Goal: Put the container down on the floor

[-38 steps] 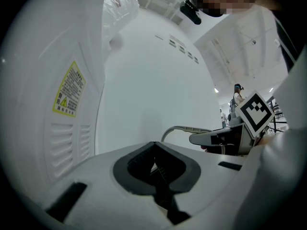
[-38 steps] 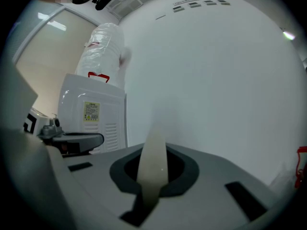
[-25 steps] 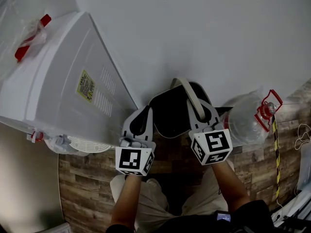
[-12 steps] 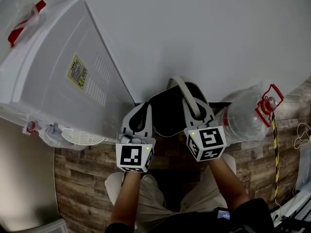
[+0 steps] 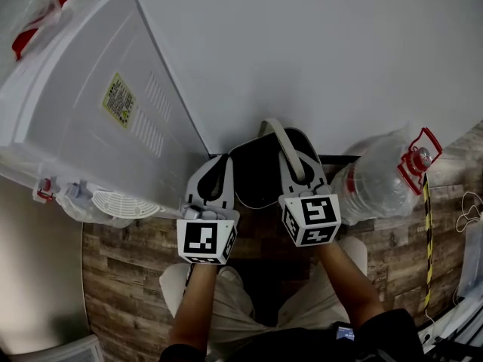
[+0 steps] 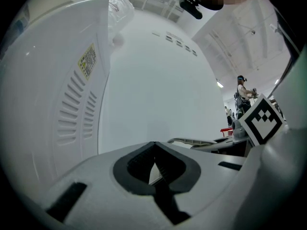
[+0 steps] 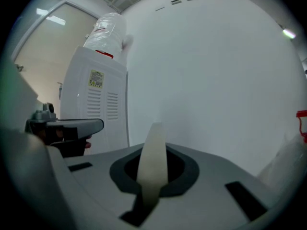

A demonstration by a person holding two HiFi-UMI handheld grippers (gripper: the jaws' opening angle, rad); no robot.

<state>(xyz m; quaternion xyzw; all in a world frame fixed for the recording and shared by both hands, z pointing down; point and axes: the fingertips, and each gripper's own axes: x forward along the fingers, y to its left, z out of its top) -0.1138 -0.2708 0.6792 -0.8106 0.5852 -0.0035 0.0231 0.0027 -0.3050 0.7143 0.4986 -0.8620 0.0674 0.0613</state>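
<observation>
A black container (image 5: 260, 178) with a beige strap handle (image 5: 283, 138) hangs between my two grippers, above the wood-pattern floor (image 5: 136, 292) at the foot of the white wall. My right gripper (image 5: 296, 163) is shut on that handle, and in the right gripper view the handle (image 7: 152, 147) runs up between the pads. My left gripper (image 5: 219, 170) is beside the container's left edge. Its jaws are shut, and nothing shows clearly between them in the left gripper view (image 6: 156, 169).
A white water dispenser (image 5: 106, 119) with an upturned bottle (image 5: 34, 17) stands close on the left. A clear water jug (image 5: 373, 183) with a red cap (image 5: 419, 161) lies on the floor at the right, beside yellow-black tape (image 5: 429, 240). The person's legs are below.
The right gripper and the container have drifted slightly left, closer to the left gripper. Both jaws stay as they were.
</observation>
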